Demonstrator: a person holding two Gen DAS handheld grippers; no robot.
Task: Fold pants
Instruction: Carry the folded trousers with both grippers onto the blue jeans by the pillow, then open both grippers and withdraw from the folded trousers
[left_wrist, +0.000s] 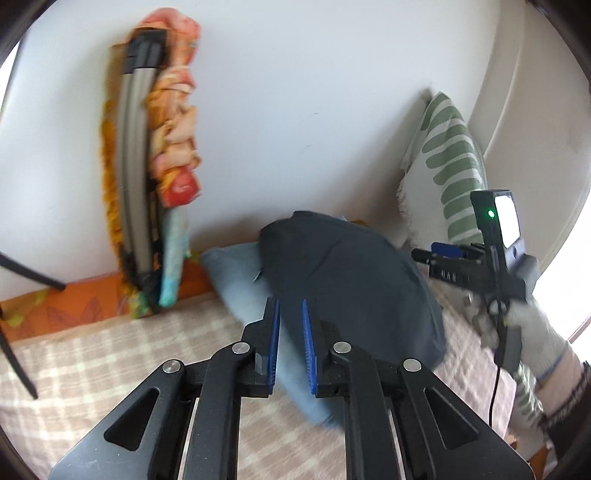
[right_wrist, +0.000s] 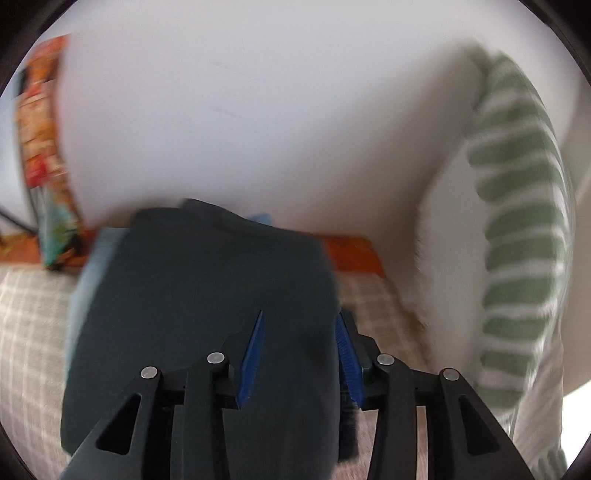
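Observation:
Dark navy folded pants (left_wrist: 354, 280) lie stacked on a light blue folded garment (left_wrist: 236, 277) on the checked bed cover, near the wall. My left gripper (left_wrist: 291, 343) is open and empty, hovering just in front of the stack. My right gripper (right_wrist: 301, 354) is open, its blue pads either side of the near edge of the dark pants (right_wrist: 207, 295), without pinching the cloth. The right gripper also shows in the left wrist view (left_wrist: 424, 254), at the right edge of the stack, held by a gloved hand.
A green-striped white pillow (left_wrist: 447, 155) leans against the wall at the right. A folded frame with orange patterned cloth (left_wrist: 155, 147) leans on the wall at the left. An orange sheet edge (left_wrist: 74, 306) runs along the wall. A black tripod leg (left_wrist: 22, 369) stands far left.

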